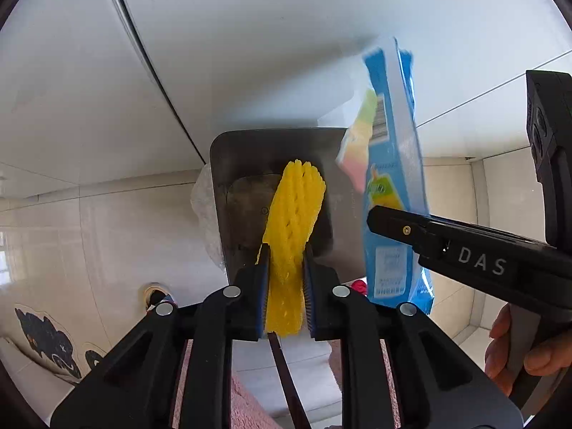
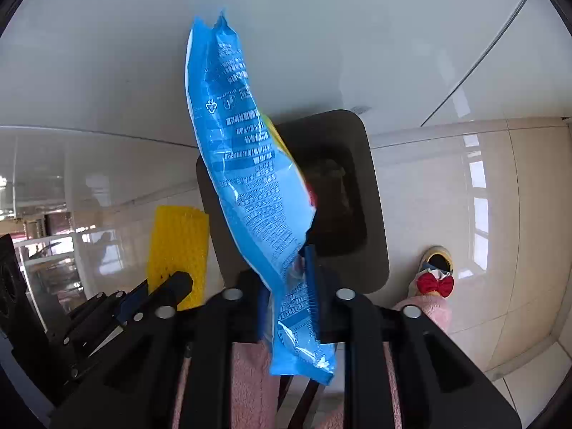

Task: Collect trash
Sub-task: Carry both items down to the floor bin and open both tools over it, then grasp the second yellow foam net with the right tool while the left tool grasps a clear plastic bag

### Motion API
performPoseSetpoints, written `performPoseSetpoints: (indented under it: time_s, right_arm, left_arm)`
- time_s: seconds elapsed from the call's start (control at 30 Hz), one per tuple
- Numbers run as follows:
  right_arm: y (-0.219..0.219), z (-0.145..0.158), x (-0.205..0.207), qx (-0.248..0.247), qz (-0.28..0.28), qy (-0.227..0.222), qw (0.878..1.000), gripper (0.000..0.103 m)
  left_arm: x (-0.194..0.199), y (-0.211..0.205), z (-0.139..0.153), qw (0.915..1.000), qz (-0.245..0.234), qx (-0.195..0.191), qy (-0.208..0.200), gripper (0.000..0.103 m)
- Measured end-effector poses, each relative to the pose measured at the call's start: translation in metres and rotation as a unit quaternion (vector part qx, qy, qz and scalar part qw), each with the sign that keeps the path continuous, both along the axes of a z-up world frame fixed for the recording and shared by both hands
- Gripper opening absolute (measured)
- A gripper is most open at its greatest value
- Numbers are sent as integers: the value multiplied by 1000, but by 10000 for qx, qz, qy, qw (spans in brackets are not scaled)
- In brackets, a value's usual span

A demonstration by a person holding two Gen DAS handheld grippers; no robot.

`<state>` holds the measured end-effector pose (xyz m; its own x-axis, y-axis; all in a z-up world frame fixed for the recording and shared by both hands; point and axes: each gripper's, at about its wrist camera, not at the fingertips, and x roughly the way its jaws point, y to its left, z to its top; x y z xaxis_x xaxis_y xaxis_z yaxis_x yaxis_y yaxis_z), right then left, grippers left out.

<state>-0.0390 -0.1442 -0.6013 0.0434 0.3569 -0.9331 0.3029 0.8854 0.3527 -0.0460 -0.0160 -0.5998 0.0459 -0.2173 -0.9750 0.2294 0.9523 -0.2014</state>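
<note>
My left gripper (image 1: 286, 250) is shut on a yellow foam net sleeve (image 1: 295, 221) and holds it above the open metal trash bin (image 1: 228, 164). My right gripper (image 2: 286, 271) is shut on a blue snack wrapper (image 2: 246, 164) and holds it over the same bin (image 2: 371, 214). In the left wrist view the wrapper (image 1: 393, 164) hangs at the right with the right gripper's finger (image 1: 397, 221) across it. In the right wrist view the yellow sleeve (image 2: 178, 239) and the left gripper (image 2: 161, 291) show at the lower left.
The bin stands on a glossy beige tiled floor (image 2: 447, 186) against a white wall (image 1: 250, 35). A slipper with a red bow (image 2: 434, 279) and pink trouser legs (image 2: 250, 386) are below. A clear plastic bag (image 1: 205, 207) lies left of the bin.
</note>
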Motion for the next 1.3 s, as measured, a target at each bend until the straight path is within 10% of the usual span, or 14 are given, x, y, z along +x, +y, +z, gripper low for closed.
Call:
performPoseSetpoints:
  time_s: [0.63, 0.97, 1.3]
  right_arm:
    - [-26, 43, 11, -218, -315, -358, 9986, 53]
    - [-28, 177, 0, -525, -95, -1061, 9929, 83]
    - [-51, 307, -7, -935, -270, -1890, 9771, 100]
  left_arm:
    - [4, 8, 50, 9996, -38, 58, -260, 71]
    - [-4, 22, 188, 9939, 77, -44, -1096, 95]
    - [9, 43, 304, 9815, 232, -40, -1900, 95]
